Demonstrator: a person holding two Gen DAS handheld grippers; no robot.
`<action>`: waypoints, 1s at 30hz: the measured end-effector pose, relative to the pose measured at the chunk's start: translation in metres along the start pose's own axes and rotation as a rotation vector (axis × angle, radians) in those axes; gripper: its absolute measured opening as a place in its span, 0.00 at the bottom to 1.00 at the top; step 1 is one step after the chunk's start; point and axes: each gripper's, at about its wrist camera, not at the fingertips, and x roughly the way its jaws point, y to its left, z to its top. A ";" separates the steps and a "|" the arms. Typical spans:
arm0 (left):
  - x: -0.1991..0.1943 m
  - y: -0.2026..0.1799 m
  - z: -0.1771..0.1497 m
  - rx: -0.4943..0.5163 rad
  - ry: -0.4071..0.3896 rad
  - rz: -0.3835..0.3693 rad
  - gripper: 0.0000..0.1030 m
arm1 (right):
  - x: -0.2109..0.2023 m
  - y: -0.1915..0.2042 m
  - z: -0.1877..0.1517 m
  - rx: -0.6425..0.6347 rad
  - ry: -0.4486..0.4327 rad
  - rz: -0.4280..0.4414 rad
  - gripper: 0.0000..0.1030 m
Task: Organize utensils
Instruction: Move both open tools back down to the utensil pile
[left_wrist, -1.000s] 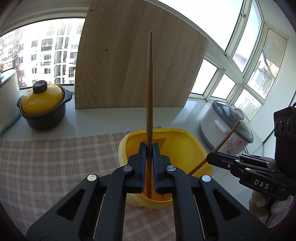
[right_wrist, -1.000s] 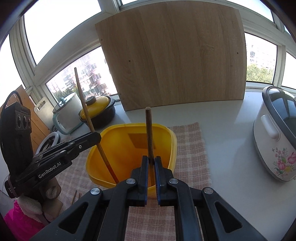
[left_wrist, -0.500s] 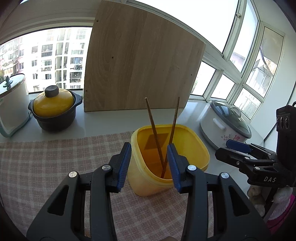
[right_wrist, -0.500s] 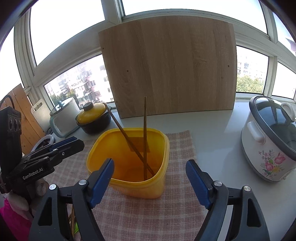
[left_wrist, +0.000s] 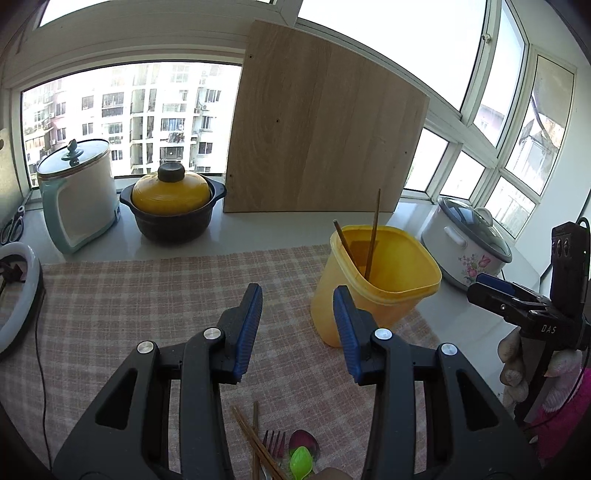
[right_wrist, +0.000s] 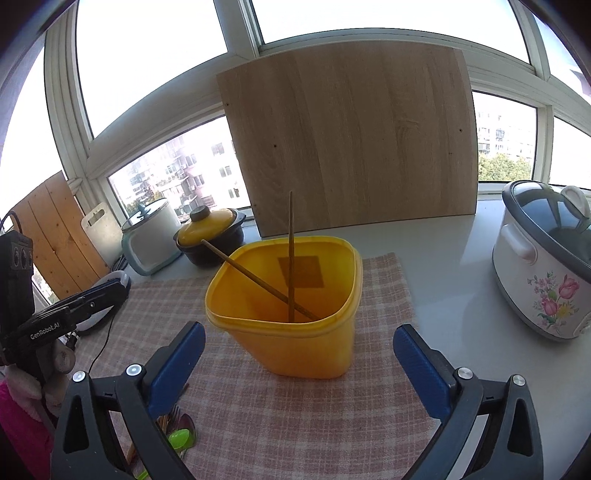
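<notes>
Yellow plastic forms the container (left_wrist: 380, 284) seen in the left wrist view, standing on the checked cloth (left_wrist: 147, 295) to the right of the left gripper (left_wrist: 297, 328). Two wooden chopsticks (left_wrist: 373, 236) are propped inside it, their tops rising above the rim. The left gripper is released, with only cloth visible between its blue pads. More chopsticks, a fork (left_wrist: 273, 441) and a green spoon (left_wrist: 301, 458) are laid on the cloth beneath it. A yellow-lidded pot (left_wrist: 171, 206) and a wooden board (left_wrist: 317, 140) are set at the back of the tabletop (left_wrist: 258, 230).

From the right wrist view, the container (right_wrist: 295, 332) is seen just ahead of the right gripper (right_wrist: 299, 358), whose jaws have just been opening and now stand wide, with nothing pressed between them. The two chopsticks (right_wrist: 290, 254) are crossed inside the container. A flowered cooker (right_wrist: 543, 266) is placed at the right.
</notes>
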 end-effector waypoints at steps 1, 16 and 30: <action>-0.004 0.006 -0.004 -0.005 0.009 0.014 0.39 | -0.001 0.001 -0.003 0.002 -0.007 0.009 1.00; -0.035 0.062 -0.096 -0.150 0.231 0.065 0.39 | 0.032 0.047 -0.052 -0.076 0.190 0.156 0.87; -0.009 0.056 -0.142 -0.230 0.389 0.029 0.31 | 0.099 0.084 -0.100 -0.117 0.457 0.317 0.42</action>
